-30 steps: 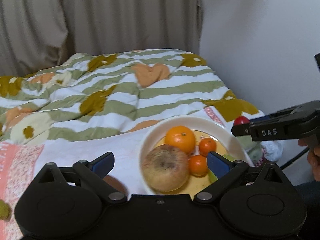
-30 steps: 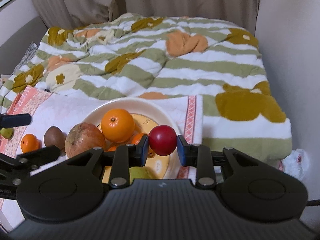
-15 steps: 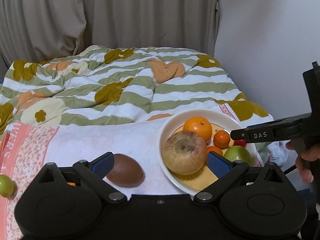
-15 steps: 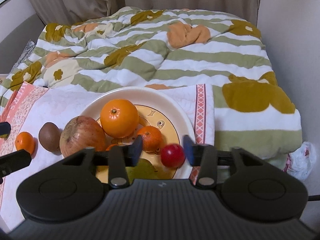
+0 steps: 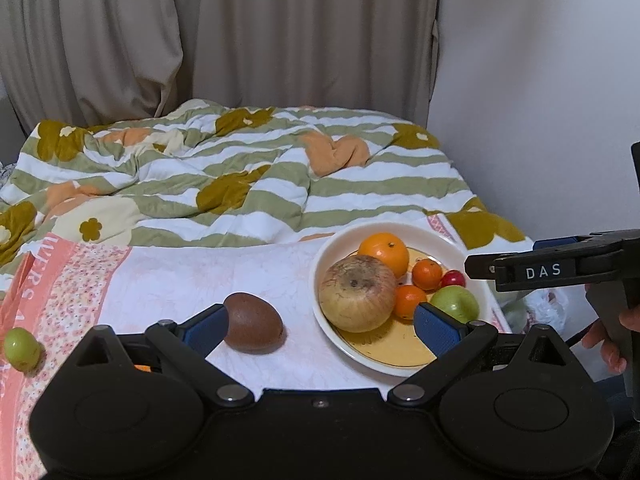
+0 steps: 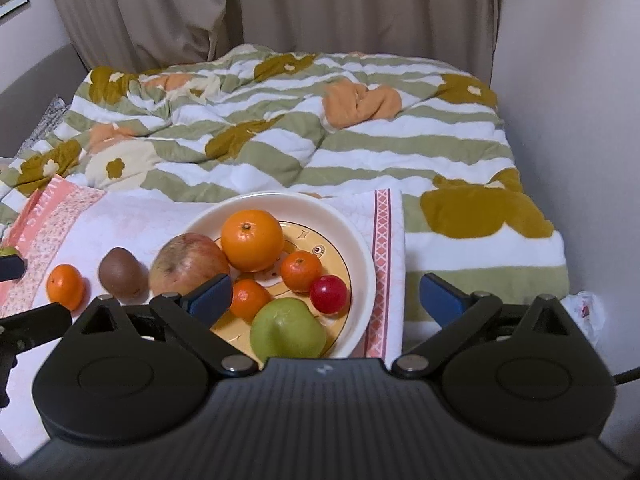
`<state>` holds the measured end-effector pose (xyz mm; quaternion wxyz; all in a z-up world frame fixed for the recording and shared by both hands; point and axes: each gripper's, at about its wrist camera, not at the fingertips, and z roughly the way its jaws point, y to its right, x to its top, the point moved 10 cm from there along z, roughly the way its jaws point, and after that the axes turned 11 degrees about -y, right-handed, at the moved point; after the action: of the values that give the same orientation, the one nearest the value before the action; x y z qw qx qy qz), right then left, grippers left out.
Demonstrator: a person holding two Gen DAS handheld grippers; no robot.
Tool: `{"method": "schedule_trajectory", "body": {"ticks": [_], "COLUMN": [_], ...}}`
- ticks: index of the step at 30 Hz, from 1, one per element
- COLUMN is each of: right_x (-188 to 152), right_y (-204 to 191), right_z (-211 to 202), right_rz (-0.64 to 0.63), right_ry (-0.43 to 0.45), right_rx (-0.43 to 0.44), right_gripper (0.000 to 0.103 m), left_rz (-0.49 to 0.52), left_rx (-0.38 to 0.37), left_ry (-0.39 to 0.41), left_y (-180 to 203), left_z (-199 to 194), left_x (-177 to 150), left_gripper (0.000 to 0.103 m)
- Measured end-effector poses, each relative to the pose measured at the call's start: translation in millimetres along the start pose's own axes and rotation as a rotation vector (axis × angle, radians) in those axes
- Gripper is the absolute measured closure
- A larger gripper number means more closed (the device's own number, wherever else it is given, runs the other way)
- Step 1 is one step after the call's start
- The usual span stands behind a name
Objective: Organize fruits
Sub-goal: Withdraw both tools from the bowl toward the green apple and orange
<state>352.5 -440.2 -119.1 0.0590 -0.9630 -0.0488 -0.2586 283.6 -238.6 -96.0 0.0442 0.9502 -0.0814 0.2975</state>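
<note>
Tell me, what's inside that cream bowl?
In the bowl: a big orange, a large apple, two mandarins, a red fruit and a green apple. Anything beneath them is hidden.

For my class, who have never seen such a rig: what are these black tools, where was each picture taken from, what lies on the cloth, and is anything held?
A person holds a hand gripper in each hand; a camera on each looks along its two fingers. One picture is from the left gripper, the other from the right gripper. Both are open and hold nothing. On the cloth a bowl holds an apple, an orange, two mandarins, a green fruit and a red fruit. Outside it lie a kiwi, another mandarin and a small green fruit.
</note>
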Motion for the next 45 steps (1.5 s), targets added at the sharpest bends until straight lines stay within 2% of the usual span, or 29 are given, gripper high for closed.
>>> {"method": "schedule_trajectory", "body": {"ticks": [4, 11, 19, 26, 33, 38, 45], "right_x": [-9.0, -25.4, -44.1, -64.0, -78.4, -85.7, -92.1], "right_y": [-5.1, -15.6, -37.2, -66.8, -111.4, -141.9, -181.8], "right_z": [-24.6, -73.6, -106.8, -115.5, -109.1, -99.1, -81.8], "right_rz": [-0.028, -0.061, -0.082, -0.098, -0.134, -0.096, -0.02], "right_ry": [-0.003, 0.059, 0.081, 0.07, 0.058, 0.036, 0.004], "right_rx": [0.0, -0.009, 0.034, 0.06, 0.035, 0.013, -0.025], "right_gripper": [0.0, 0.0, 0.0, 0.0, 0.0, 0.0, 0.0], "left_rz": [-0.004, -0.038, -0.098, -0.173, -0.198, -0.175, -0.131], "left_rx": [0.003, 0.018, 0.094, 0.154, 0.199, 0.199, 0.157], "left_ry": [0.032, 0.083, 0.117, 0.144, 0.156, 0.14, 0.106], "left_y": [4.9, 4.4, -19.2, -62.1, -117.6, -160.0, -213.6], "left_z": [-21.9, -65.7, -110.4, -136.6, -146.2, -144.1, -129.8], "left_x": [-4.6, -24.0, -54.3, -80.1, -93.5, -95.4, -91.2], "left_gripper": [0.002, 0.002, 0.002, 0.002, 0.002, 0.002, 0.002]}}
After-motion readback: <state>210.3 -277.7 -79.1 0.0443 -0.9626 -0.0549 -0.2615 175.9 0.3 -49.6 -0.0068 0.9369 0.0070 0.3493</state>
